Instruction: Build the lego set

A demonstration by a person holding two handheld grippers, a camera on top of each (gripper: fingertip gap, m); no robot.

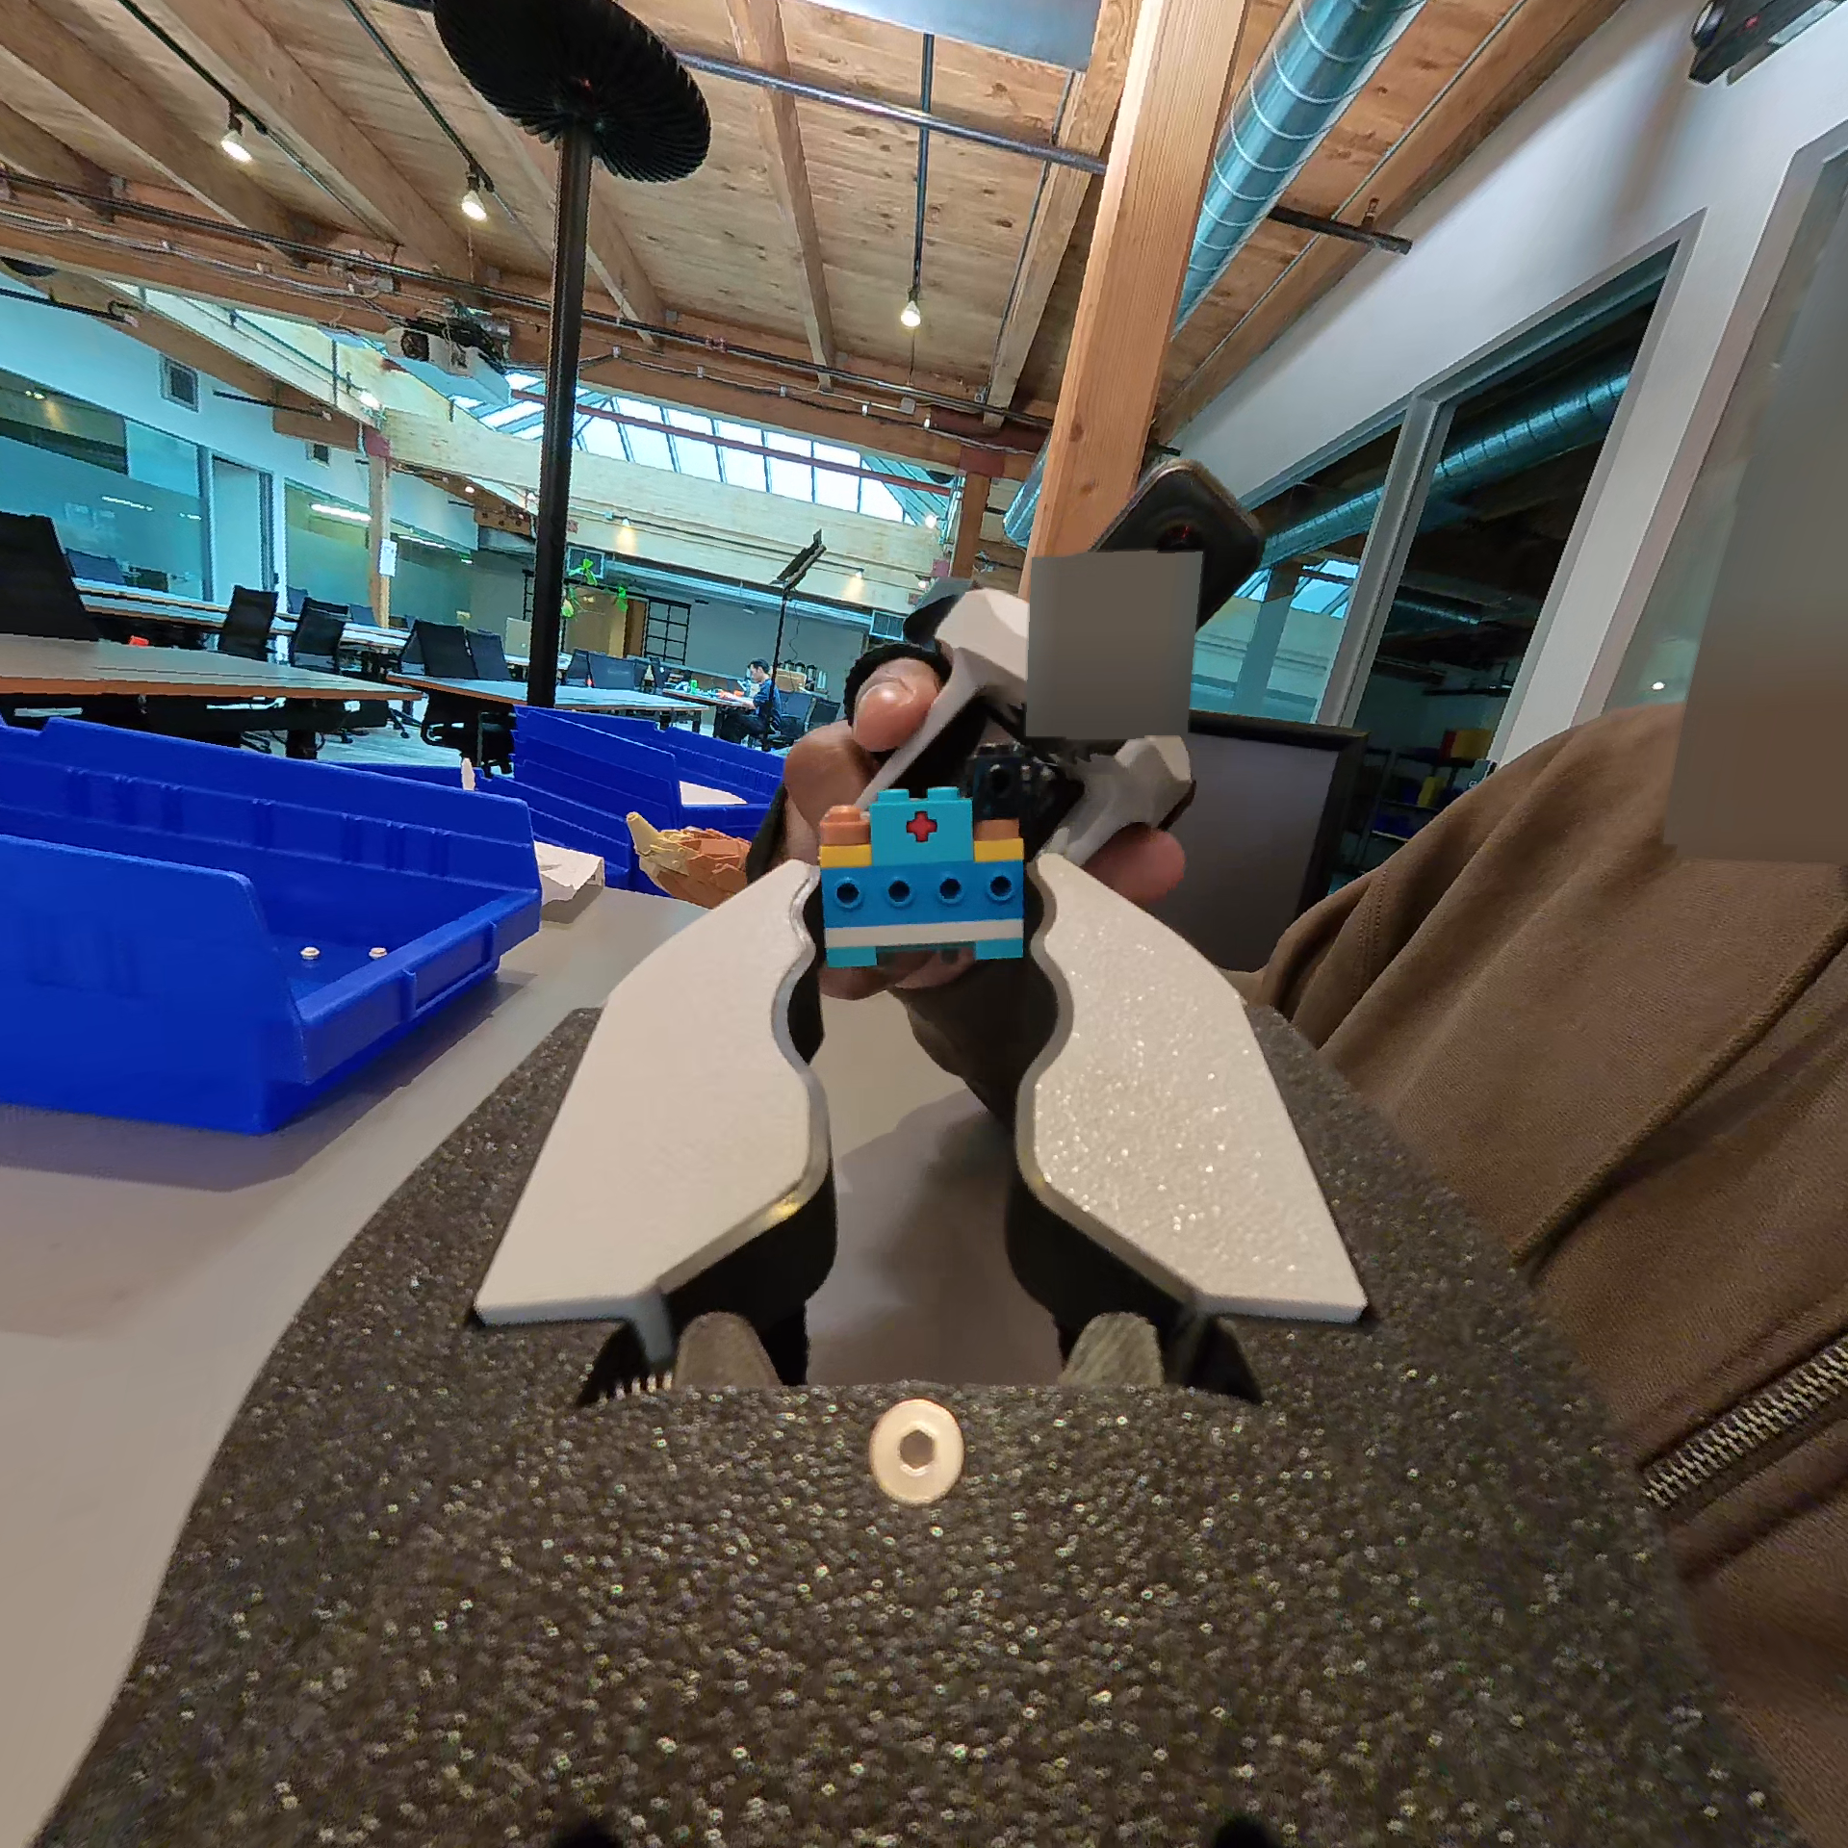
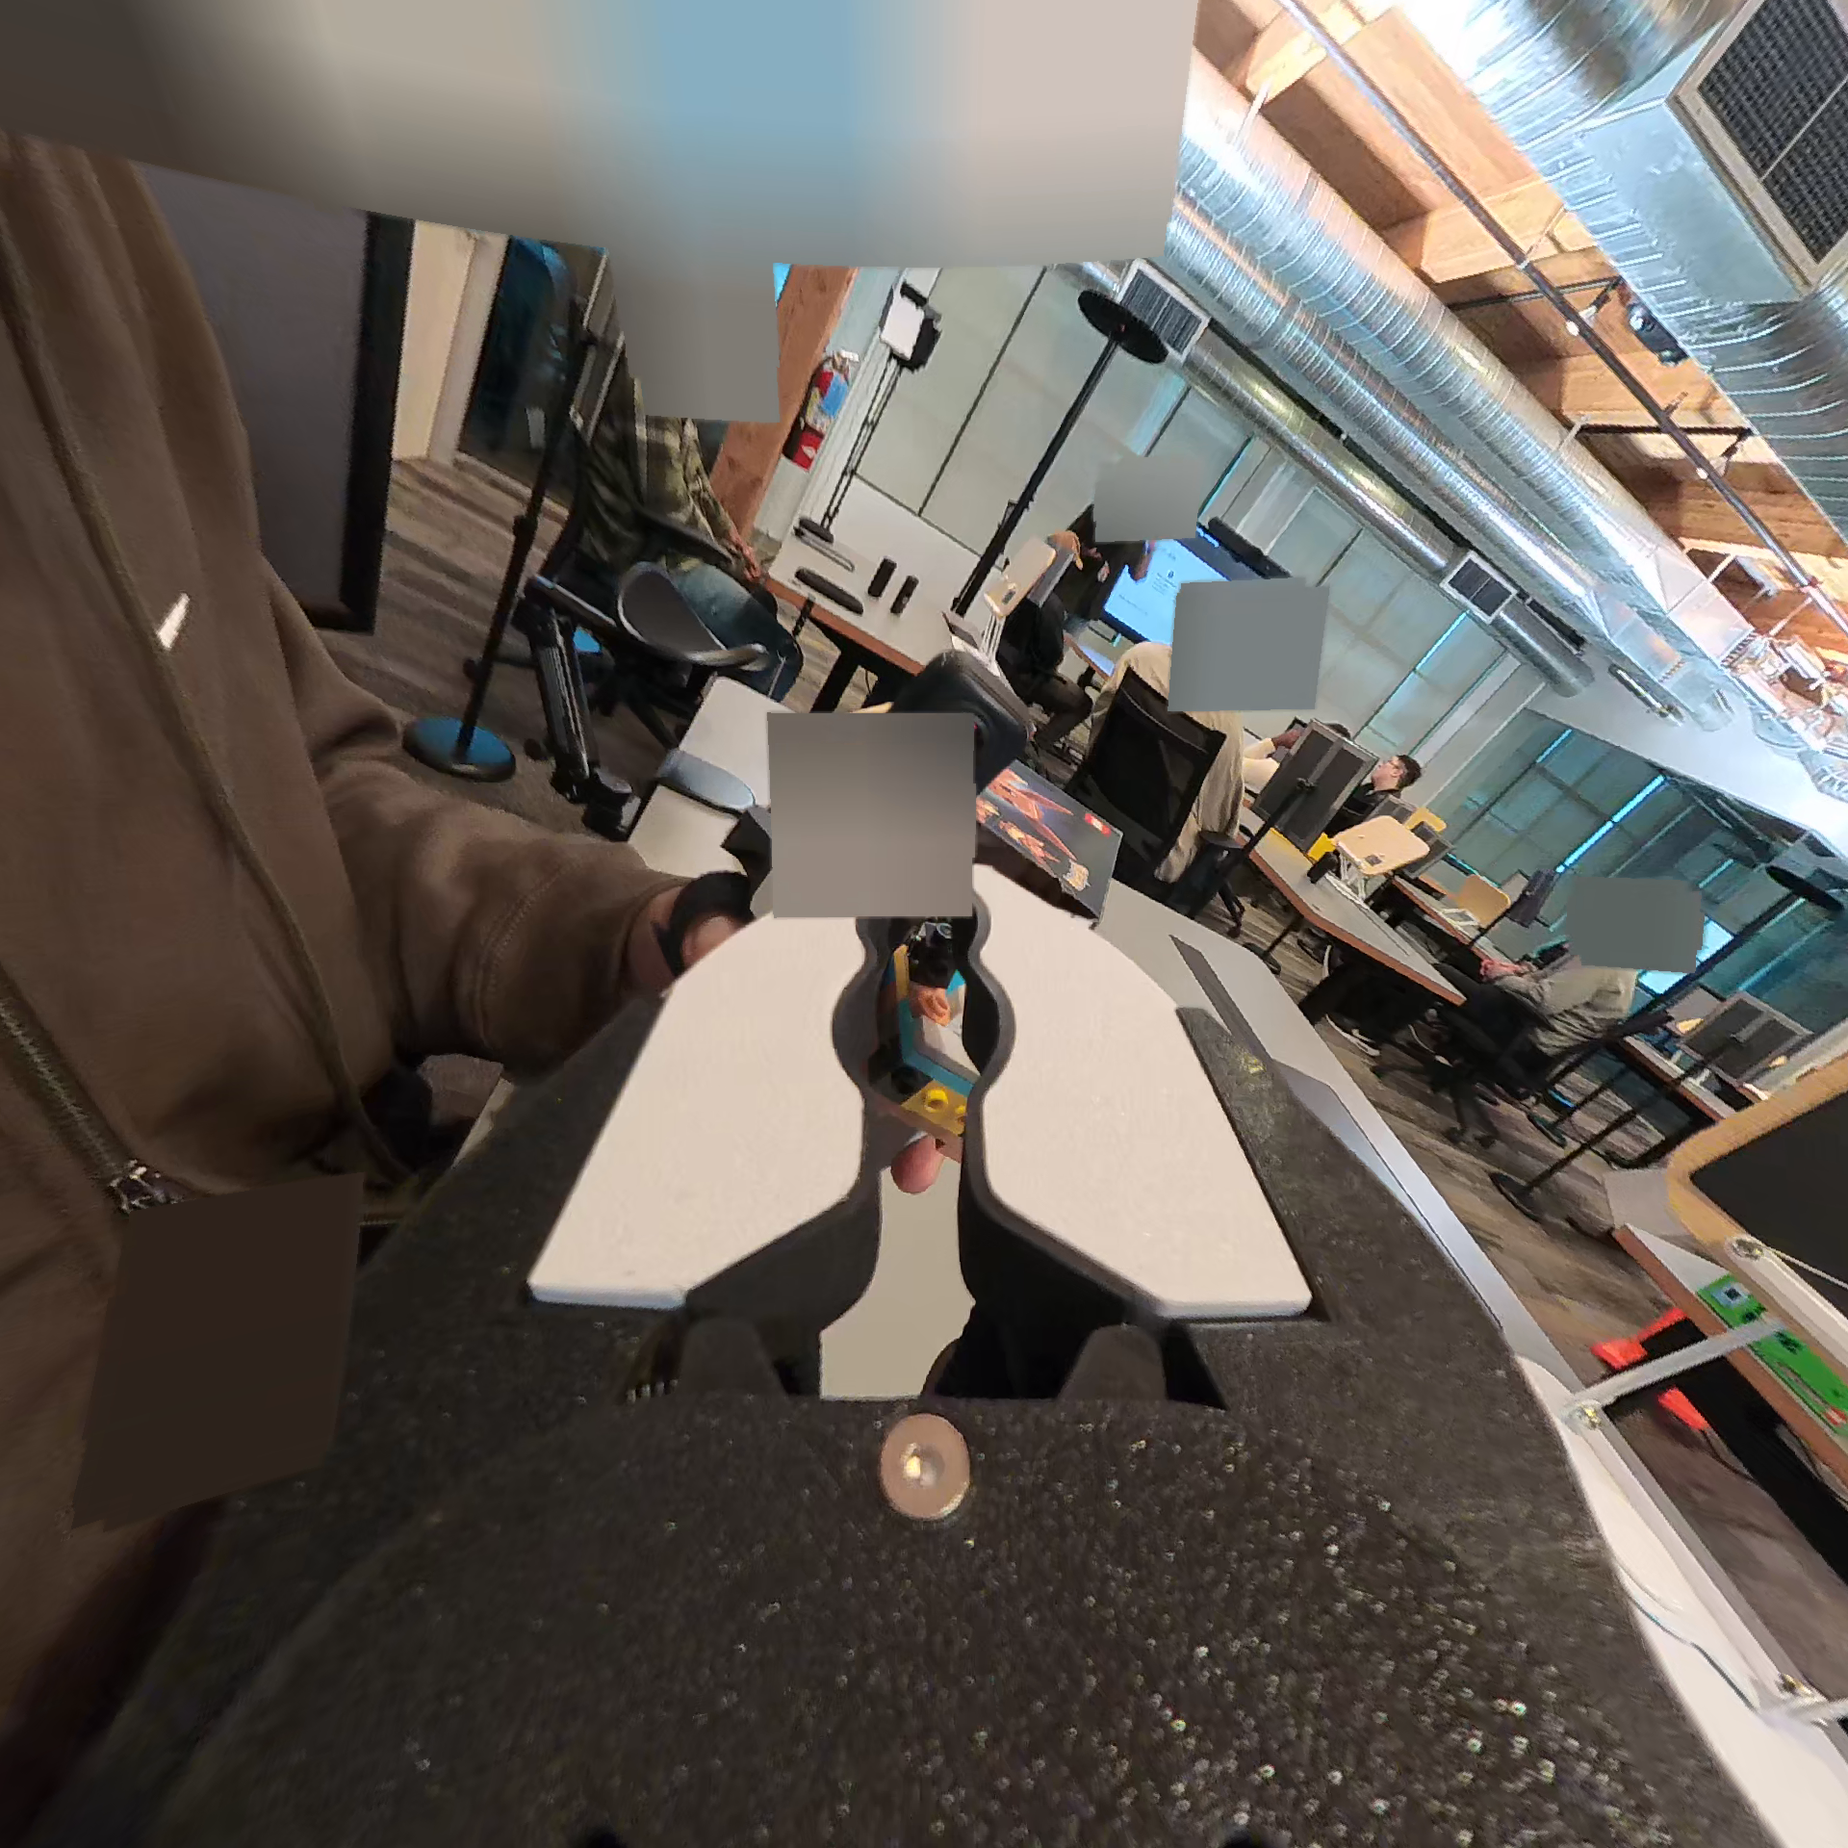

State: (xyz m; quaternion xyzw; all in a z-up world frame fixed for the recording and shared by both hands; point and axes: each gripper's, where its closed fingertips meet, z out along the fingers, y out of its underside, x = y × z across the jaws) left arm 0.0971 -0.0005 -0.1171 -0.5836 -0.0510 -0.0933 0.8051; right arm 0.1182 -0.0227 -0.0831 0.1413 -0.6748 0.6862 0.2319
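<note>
My left gripper (image 1: 922, 885) is shut on a small lego model (image 1: 920, 915) and holds it up above the table. The model has a blue body with a row of holes, a white stripe, yellow and tan pieces, and a light-blue brick with a red cross on top. My right gripper (image 1: 975, 815), held in a hand, meets the model's top from behind. One white finger (image 1: 930, 720) touches the tan piece (image 1: 845, 825). In the right wrist view my right gripper (image 2: 922, 935) has its jaws close together around a small dark piece (image 2: 932, 945), with the model (image 2: 925, 1060) seen through the gap.
Blue plastic bins (image 1: 250, 900) stand on the grey table (image 1: 150, 1250) at left, with a tan and orange lego part (image 1: 700, 855) beyond them. The person's brown hoodie (image 1: 1550, 1100) fills the right. A lego box (image 2: 1050, 840) stands behind the grippers. My hands' fingertips stand some 4 cm from each other.
</note>
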